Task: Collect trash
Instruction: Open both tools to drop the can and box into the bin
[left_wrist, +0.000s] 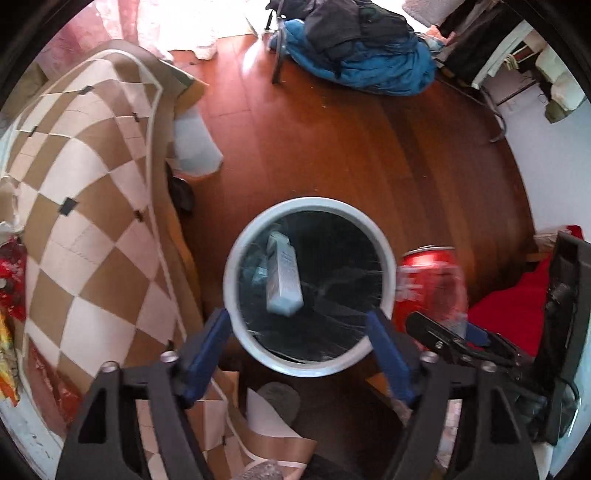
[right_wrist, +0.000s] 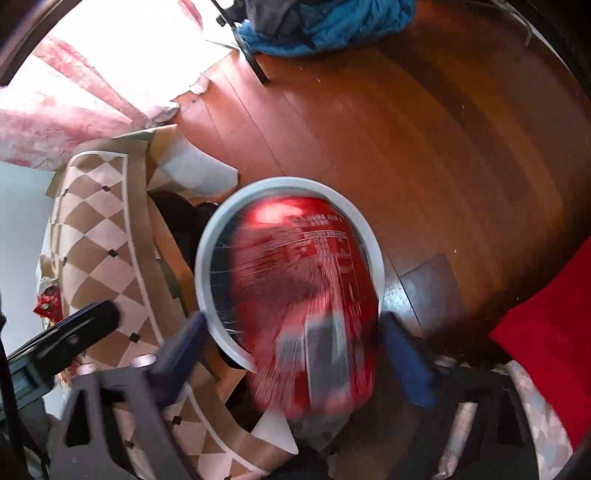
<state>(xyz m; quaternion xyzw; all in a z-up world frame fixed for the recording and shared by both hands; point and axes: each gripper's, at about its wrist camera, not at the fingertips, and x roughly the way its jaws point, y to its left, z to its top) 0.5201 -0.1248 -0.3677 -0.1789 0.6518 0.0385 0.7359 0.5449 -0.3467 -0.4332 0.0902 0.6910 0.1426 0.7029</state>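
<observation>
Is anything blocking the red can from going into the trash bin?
Nothing visible. The red can, between the right hand-held gripper fingers, hangs over the open trash bin; only a white carton lies inside.

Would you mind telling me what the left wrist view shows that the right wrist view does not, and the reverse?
Only the left wrist view shows the pale carton lying inside the bin, and the left gripper open and empty above it. Only the right wrist view shows the printed label side of the red can, blurred, between the right gripper fingers. Both show the grey-rimmed bin, the can, the checkered cloth, the wooden floor and the blue bedding.
</observation>
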